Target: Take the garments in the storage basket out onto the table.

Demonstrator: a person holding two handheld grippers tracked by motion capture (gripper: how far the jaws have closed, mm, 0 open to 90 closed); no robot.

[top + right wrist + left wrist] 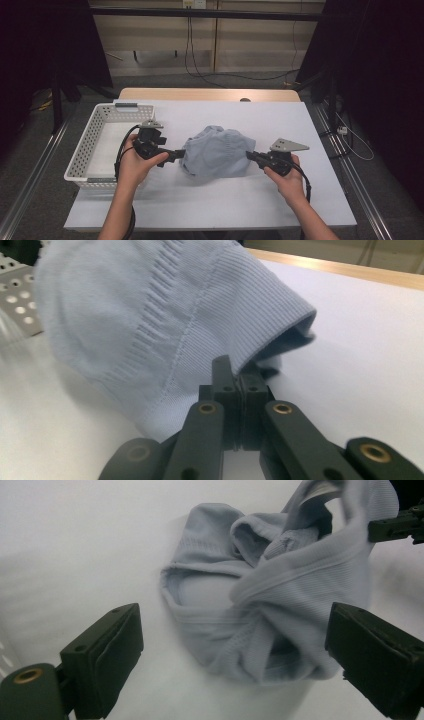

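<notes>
Pale blue knit garment (pixel 217 151), crumpled in a mound at the middle of the white surface (pixel 280 200). Ribbed hems and a seam show in both gripper views; openings gape toward my left side. I cannot tell whether it is a sweater or something smaller.

My right gripper (pixel 251 155) sits at the mound's 3 o'clock edge. Its fingers (pixel 223 371) are clamped together, pinching a ribbed cuff or hem; the cloth rises straight off the tips in the right gripper view. My read: I hold the edge so I can draw the fabric out and open the bundle.

My left gripper (pixel 180 152) is at the mound's 9 o'clock, pointing into it. Its fingers (pixel 107 650) stand wide apart, nothing between the pads, the near folds lying just ahead. Judgement: poised to take a second edge, so the garment can be stretched between two holds. The far gripper's tip shows at 2 o'clock in the left gripper view, against the cloth.

White perforated basket (pixel 85 145) stands at 9 o'clock from the garment, at the surface's left edge, just behind my left hand (pixel 134 167). Its floor looks bare, though the near corner is hidden by that hand. Likely where the garment goes.

Risk, as I judge it: a thin pinch on knit can slip.
</notes>
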